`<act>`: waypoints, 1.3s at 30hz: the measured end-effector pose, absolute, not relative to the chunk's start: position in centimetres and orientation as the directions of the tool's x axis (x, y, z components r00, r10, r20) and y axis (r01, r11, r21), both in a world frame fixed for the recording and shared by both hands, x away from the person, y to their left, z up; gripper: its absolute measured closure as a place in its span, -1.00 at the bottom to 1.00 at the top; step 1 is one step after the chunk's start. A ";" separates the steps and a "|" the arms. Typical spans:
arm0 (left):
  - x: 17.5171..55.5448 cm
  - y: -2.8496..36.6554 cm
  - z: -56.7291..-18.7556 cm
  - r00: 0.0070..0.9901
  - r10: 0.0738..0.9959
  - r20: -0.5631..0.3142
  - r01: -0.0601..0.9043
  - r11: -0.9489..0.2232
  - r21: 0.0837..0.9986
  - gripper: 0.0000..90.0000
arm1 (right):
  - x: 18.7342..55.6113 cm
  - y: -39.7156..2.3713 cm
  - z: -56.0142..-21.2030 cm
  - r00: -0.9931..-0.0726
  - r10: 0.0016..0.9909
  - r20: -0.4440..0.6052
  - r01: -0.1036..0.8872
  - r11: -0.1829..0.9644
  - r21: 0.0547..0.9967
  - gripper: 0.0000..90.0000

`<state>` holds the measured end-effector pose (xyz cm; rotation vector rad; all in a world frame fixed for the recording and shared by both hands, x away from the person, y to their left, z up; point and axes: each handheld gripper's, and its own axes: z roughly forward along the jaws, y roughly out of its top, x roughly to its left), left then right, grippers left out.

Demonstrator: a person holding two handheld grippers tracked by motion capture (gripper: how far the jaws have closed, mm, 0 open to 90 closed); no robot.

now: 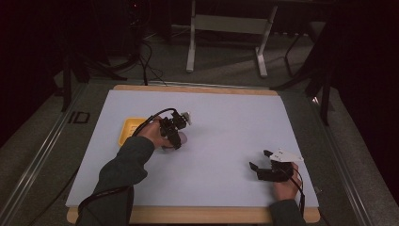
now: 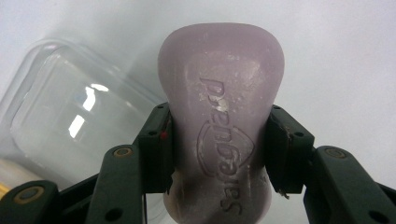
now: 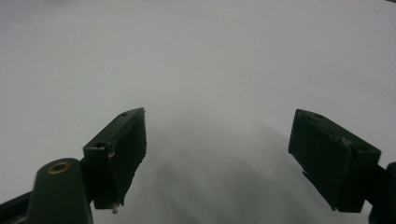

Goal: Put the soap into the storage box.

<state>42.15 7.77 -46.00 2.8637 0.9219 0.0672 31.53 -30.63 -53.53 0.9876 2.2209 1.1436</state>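
Note:
My left gripper (image 2: 218, 149) is shut on a pale lilac bar of soap (image 2: 222, 98) with a stamped logo; both pads press its narrow waist. In the high view the left gripper (image 1: 175, 136) hangs just above the white table top, left of centre, with the soap (image 1: 182, 138) at its tip. A clear plastic lid or box (image 2: 70, 116) lies on the table behind the soap in the left gripper view. My right gripper (image 1: 259, 160) rests near the front right of the table, jaws wide apart; the right gripper view shows nothing between its fingertips (image 3: 122, 144).
A yellow tray (image 1: 128, 127) sits on the white table sheet (image 1: 226, 122) just left of the left hand. A wooden table edge (image 1: 202, 215) runs along the front. Beyond the table stand a metal frame's legs (image 1: 190, 52) and cables on a dark floor.

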 end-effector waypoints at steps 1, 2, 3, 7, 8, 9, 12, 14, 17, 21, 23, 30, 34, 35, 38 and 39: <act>42.2 7.9 -46.0 0.809 0.588 0.004 0.582 -0.801 0.142 0.11 | 31.5 -30.6 -53.5 -0.641 0.765 -0.065 0.389 0.397 0.831 -0.58; 42.3 8.1 -45.9 0.806 0.591 0.003 0.585 -0.799 0.142 0.11 | 31.5 -30.6 -53.5 -0.641 0.765 -0.065 0.388 0.396 0.832 -0.58; 42.3 8.2 -45.9 0.804 0.595 0.001 0.589 -0.796 0.142 0.11 | 31.5 -30.7 -53.5 -0.641 0.765 -0.064 0.389 0.395 0.832 -0.58; 42.4 8.7 -45.9 0.795 0.607 -0.004 0.600 -0.786 0.148 0.11 | 31.5 -30.7 -53.5 -0.641 0.765 -0.063 0.387 0.394 0.834 -0.58; 42.5 8.9 -45.8 0.795 0.607 -0.003 0.601 -0.786 0.146 0.11 | 31.5 -30.7 -53.5 -0.641 0.765 -0.062 0.387 0.393 0.834 -0.58; 42.5 9.0 -45.8 0.793 0.609 -0.002 0.603 -0.784 0.148 0.11 | 31.5 -30.7 -53.5 -0.641 0.765 -0.062 0.387 0.393 0.834 -0.58; 42.6 9.3 -45.7 0.786 0.618 0.000 0.611 -0.777 0.149 0.11 | 31.5 -30.7 -53.5 -0.642 0.764 -0.064 0.386 0.395 0.834 -0.58; 42.6 9.5 -45.6 0.785 0.619 0.001 0.612 -0.776 0.149 0.11 | 31.5 -30.7 -53.5 -0.642 0.764 -0.064 0.386 0.394 0.834 -0.58; 42.8 9.9 -45.5 0.773 0.635 0.002 0.627 -0.764 0.149 0.11 | 31.5 -30.7 -53.5 -0.642 0.764 -0.064 0.384 0.393 0.835 -0.58; 42.9 10.3 -45.4 0.764 0.645 0.003 0.637 -0.756 0.149 0.11 | 31.5 -30.7 -53.5 -0.643 0.764 -0.063 0.384 0.392 0.836 -0.58; 43.0 10.6 -45.4 0.757 0.653 0.006 0.645 -0.749 0.151 0.11 | 31.5 -30.7 -53.5 -0.643 0.764 -0.063 0.384 0.392 0.836 -0.58; 43.3 11.4 -45.3 0.735 0.678 0.008 0.669 -0.726 0.157 0.11 | 31.5 -30.7 -53.5 -0.643 0.763 -0.064 0.383 0.393 0.836 -0.58; 43.5 11.8 -45.5 0.717 0.697 0.014 0.687 -0.710 0.156 0.11 | 31.5 -30.7 -53.5 -0.643 0.763 -0.064 0.383 0.393 0.836 -0.58; 43.6 11.8 -45.6 0.714 0.700 0.013 0.690 -0.707 0.154 0.11 | 31.5 -30.7 -53.5 -0.643 0.763 -0.064 0.383 0.393 0.836 -0.58; 43.7 12.1 -45.6 0.702 0.712 0.009 0.702 -0.694 0.158 0.11 | 31.4 -30.7 -53.5 -0.643 0.763 -0.063 0.382 0.392 0.837 -0.58; 43.7 12.2 -45.7 0.697 0.717 0.007 0.706 -0.689 0.161 0.11 | 31.4 -30.7 -53.5 -0.643 0.763 -0.063 0.383 0.391 0.837 -0.58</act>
